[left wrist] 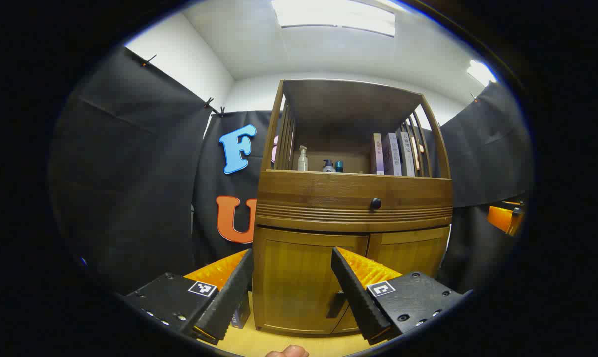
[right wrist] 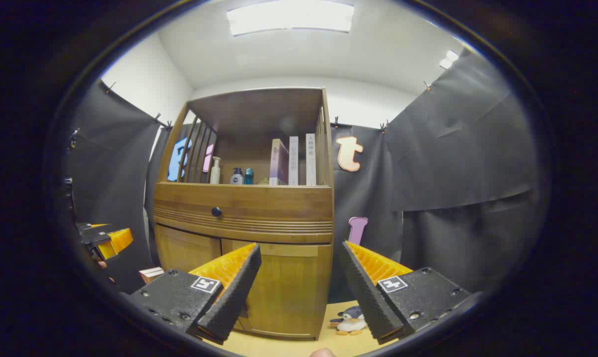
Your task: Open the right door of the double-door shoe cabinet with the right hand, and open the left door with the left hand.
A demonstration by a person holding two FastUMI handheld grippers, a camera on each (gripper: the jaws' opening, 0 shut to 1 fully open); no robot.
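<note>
The shoe cabinet [left wrist: 352, 233] is found standing against the far booth wall, left door [left wrist: 306, 282] and right door [right wrist: 286, 292] both closed. The left gripper [left wrist: 293, 290] is held before the left door, jaws spread, nothing gripped. The right gripper [right wrist: 299, 292] is held before the right door, jaws likewise spread and empty.

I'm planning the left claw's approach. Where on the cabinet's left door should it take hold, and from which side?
Grip the dark vertical handle near the left door's inner edge, beside the centre seam. Come straight from the front, fingers either side of it. Both doors look closed and flat, so probably nothing else offers a hold. The left claw is open.
</note>
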